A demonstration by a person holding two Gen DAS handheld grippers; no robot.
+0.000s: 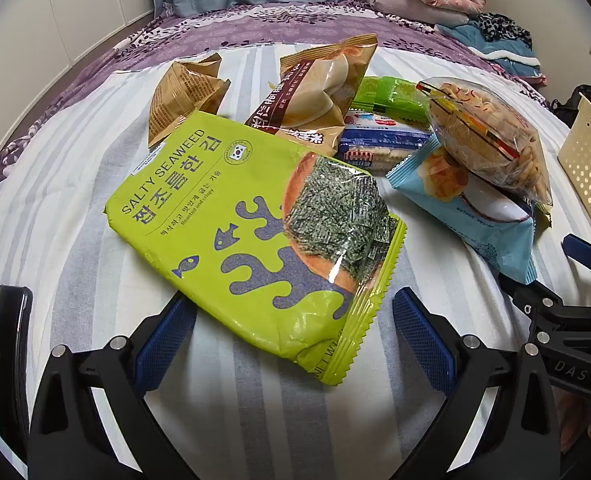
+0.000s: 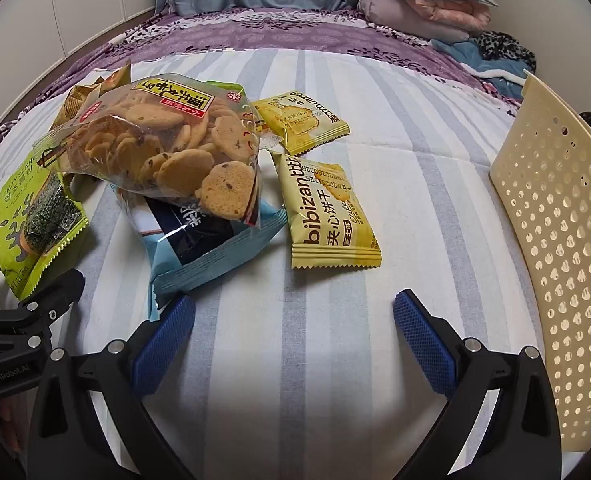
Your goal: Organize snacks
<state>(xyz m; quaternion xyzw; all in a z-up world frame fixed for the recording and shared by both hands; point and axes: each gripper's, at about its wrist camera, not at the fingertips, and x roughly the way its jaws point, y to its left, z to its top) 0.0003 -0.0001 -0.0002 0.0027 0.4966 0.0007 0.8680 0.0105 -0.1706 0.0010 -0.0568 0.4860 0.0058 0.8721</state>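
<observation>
The salty seaweed bag (image 1: 255, 232) is lying on the striped bed sheet (image 2: 395, 184), its near corner reaching between the spread, empty jaws of the left gripper (image 1: 293, 334), while a clear cookie bag (image 2: 163, 152) is covering most of a light blue packet (image 2: 207, 248). 2 yellow bibizan biscuit packets (image 2: 327, 212) are lying apart beside that pile. The right gripper (image 2: 293, 334) is hovering released over bare sheet, and the perforated cream basket (image 2: 555, 240) is running out of frame at right.

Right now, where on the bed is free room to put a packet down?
Bare sheet lies between the yellow biscuit packets and the cream basket, and in front of the right claw. It is crowded at the pile: cookie bag on blue bag, beside seaweed packet.
</observation>
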